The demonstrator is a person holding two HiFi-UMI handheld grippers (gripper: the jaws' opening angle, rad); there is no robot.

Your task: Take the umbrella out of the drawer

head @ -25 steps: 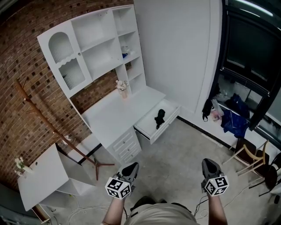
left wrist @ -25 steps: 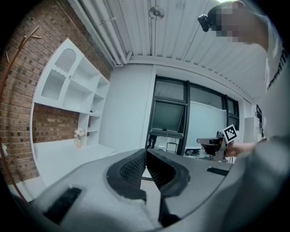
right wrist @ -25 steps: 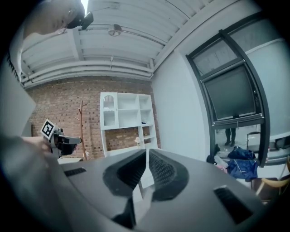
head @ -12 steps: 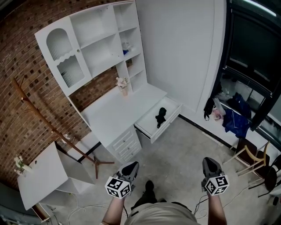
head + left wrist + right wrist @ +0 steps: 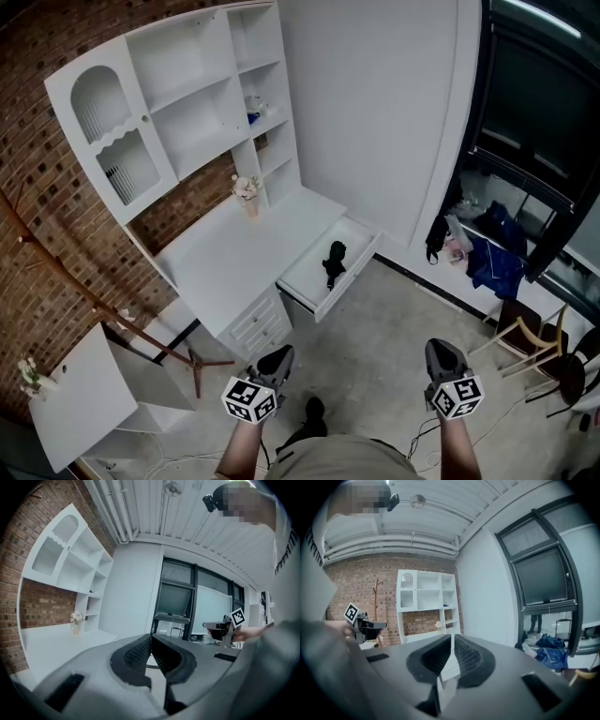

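A black folded umbrella (image 5: 332,263) lies in the pulled-out white drawer (image 5: 349,276) at the right end of the white desk (image 5: 225,253). Both grippers hang low in the head view, well short of the drawer and over the concrete floor. My left gripper (image 5: 273,359) is shut with nothing in it, as the left gripper view (image 5: 151,637) confirms. My right gripper (image 5: 438,350) has its pads together and holds nothing, seen also in the right gripper view (image 5: 453,638). The umbrella does not show in either gripper view.
A white shelf unit (image 5: 178,103) stands on the desk, with a small flower vase (image 5: 247,192) below it. A wooden coat stand (image 5: 94,300) and a low white table (image 5: 75,394) are at the left. Bags and clothes (image 5: 478,253) and a chair (image 5: 530,328) line the right wall.
The desk and open drawer have slid left and a little nearer in the head view as the person steps forward. A shoe now shows between the grippers, which stay shut.
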